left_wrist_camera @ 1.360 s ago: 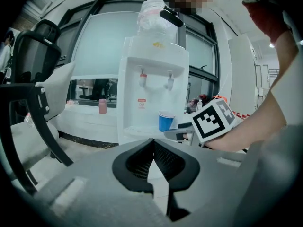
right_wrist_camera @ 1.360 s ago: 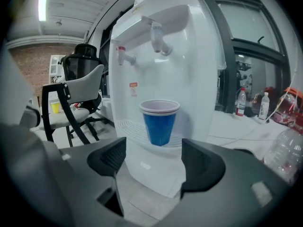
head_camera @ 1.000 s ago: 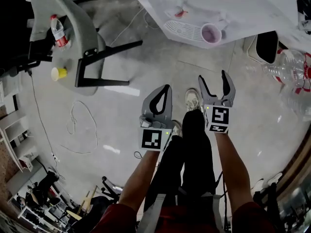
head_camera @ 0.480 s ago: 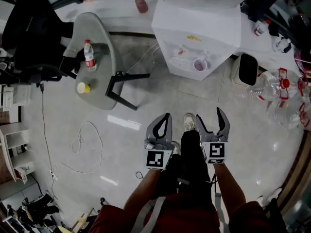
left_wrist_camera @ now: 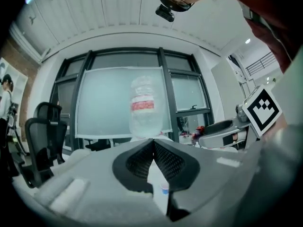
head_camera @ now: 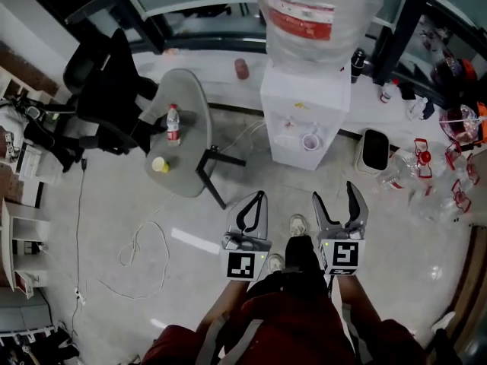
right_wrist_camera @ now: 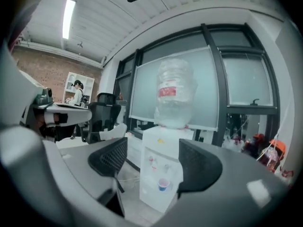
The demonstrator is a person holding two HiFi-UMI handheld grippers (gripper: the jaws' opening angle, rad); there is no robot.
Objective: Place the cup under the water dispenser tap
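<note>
The left gripper's own closed jaws hide most of the water dispenser in the left gripper view. We see only the big bottle above them and a thin strip of white cabinet in the gap below the tips. In the head view the top of that bottle is cut off by the frame edge, and the cup is too small there to judge its colour.

The right gripper view shows the cup better. It stands in the dispenser's recess beneath the two taps, though we cannot settle which tap it stands under. It is well apart from both grippers, across open floor, and it appears in the space between the right gripper's jaws only as a distant thing.

The left jaws meet at their tips with nothing between them. The right jaws stand wide apart and grip nothing. Neither gripper touches anything.
</note>
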